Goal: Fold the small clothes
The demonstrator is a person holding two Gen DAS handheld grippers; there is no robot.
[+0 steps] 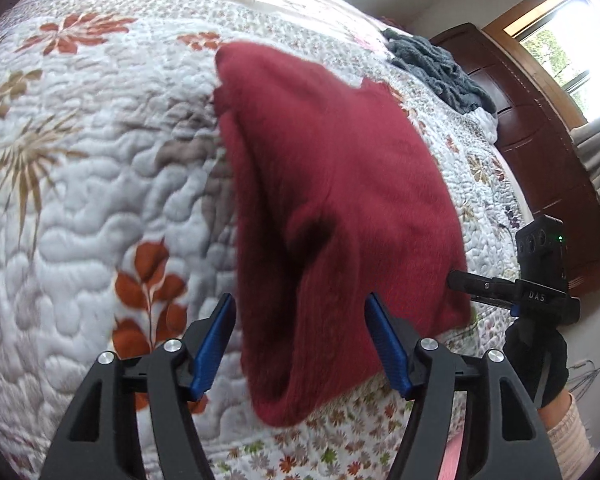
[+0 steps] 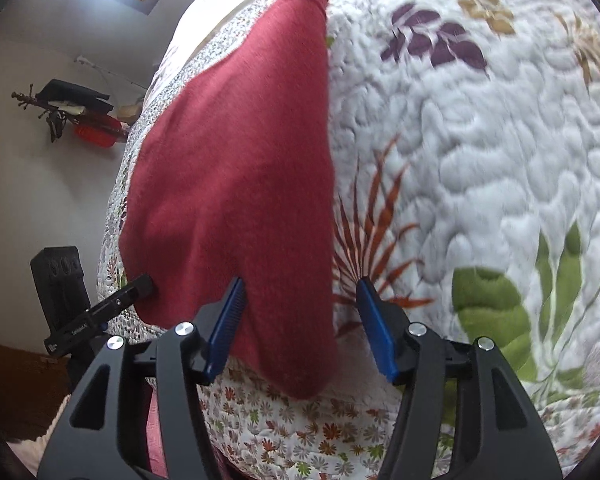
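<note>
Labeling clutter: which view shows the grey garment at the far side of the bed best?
Left wrist view only: the grey garment lies crumpled on the quilt beyond the red sweater, near the dark wooden furniture. The right wrist view does not show it at all.

White letters "DAS" on the right gripper (image 1: 466, 282) body, other gripper's label too blurred

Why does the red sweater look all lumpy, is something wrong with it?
The red sweater isn't torn; it's only half folded on the flowery quilt. A rumpled layer bulges near the left tongs, and its near corner droops past the quilt's edge by the right tongs. Both tongs are open. A grey blanket lies crumpled farther back.
</note>
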